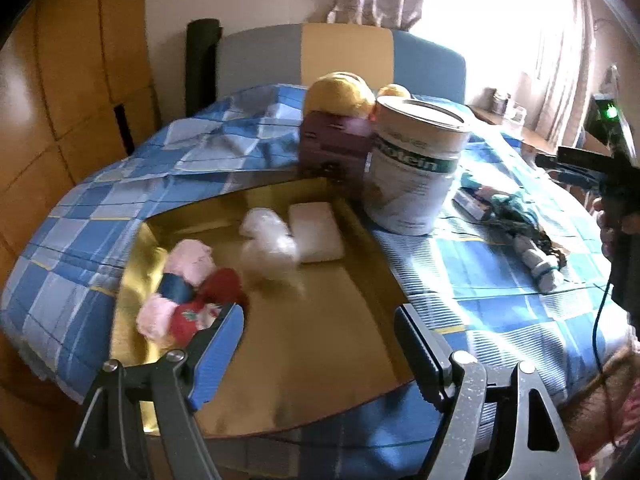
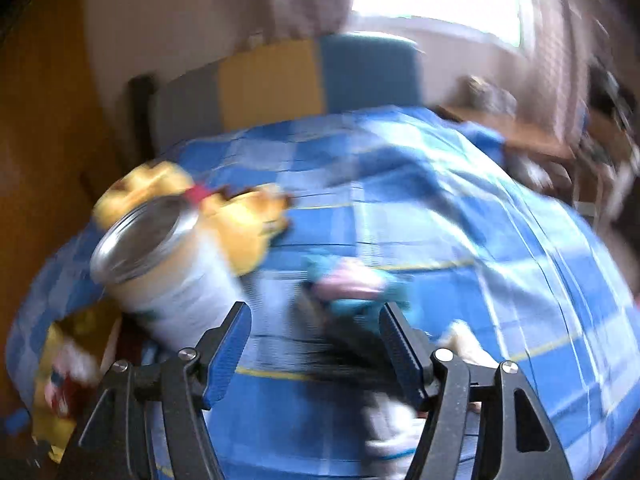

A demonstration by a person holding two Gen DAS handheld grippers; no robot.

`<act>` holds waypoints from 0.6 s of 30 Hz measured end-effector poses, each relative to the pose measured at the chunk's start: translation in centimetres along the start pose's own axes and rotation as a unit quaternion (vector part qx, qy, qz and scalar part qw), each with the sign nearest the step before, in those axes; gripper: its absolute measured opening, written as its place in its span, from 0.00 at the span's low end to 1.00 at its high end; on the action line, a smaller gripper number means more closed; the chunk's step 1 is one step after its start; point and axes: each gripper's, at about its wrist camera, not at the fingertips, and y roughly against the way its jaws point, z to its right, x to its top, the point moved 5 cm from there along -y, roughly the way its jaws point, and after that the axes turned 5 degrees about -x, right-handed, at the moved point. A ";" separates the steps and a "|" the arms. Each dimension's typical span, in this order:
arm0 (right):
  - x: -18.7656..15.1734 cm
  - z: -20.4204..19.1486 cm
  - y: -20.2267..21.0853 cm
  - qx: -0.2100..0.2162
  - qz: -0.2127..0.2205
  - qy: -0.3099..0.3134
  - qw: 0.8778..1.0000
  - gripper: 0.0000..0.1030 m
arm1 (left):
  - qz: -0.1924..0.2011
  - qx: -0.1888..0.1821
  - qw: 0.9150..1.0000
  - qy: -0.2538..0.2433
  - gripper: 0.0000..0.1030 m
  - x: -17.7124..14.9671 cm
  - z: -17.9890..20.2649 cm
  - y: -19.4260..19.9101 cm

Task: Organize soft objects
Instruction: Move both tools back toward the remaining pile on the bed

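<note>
The left hand-held gripper [image 1: 320, 328] tilts down over the near end of the gold tray [image 1: 320, 360], its jaws spread wide with nothing between them; the blue pad of its left finger [image 1: 218, 356] stands just beside a bundle of red, pink and blue socks [image 1: 188, 292] at the tray's left edge. Further along the tray lie a blurred white fluffy thing [image 1: 268, 240] and, touching it, a flat white pad [image 1: 316, 232] whose long side runs toward the tray's far end. Just past the tray's far right corner stands an upright open tin [image 1: 416, 168], with a purple box [image 1: 336, 148] and a yellow plush toy [image 1: 340, 94] behind it. Right of the tray, on the blue checked bedspread [image 1: 500, 292], a dark tangle of teal and grey cloth [image 1: 520, 228] stretches away from the tin. The right hand-held gripper [image 2: 316, 354] also tilts down, jaws well apart and empty, above that same cloth [image 2: 352, 292], which is smeared by motion blur and partly hidden behind the fingers; its exact shape cannot be made out. In the left wrist view the right tool shows only as a dark shape cut off at the frame's edge, right of the tray.
</note>
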 end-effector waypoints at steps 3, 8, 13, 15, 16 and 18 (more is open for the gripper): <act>0.4 5.6 -1.1 -0.007 -0.004 -0.063 0.998 0.72 | -0.018 -0.024 1.000 -0.006 0.76 0.4 1.4 -0.8; -2.0 13.5 -3.0 -0.018 -0.017 -0.166 0.986 0.75 | -0.030 -0.061 0.996 -0.049 0.76 1.6 5.8 -2.0; -3.1 16.9 -3.6 0.001 -0.035 -0.255 0.966 0.75 | -0.046 -0.090 0.991 -0.091 0.76 3.0 10.7 -4.0; -3.6 17.3 -4.0 0.003 -0.055 -0.265 0.963 0.75 | -0.053 -0.097 0.989 -0.103 0.76 3.5 12.8 -5.3; -3.8 17.5 -4.2 0.008 -0.061 -0.274 0.960 0.75 | -0.056 -0.102 0.987 -0.109 0.76 3.6 13.7 -5.9; -4.1 17.8 -4.4 0.016 -0.072 -0.285 0.956 0.75 | -0.065 -0.111 0.985 -0.120 0.76 3.6 15.2 -7.0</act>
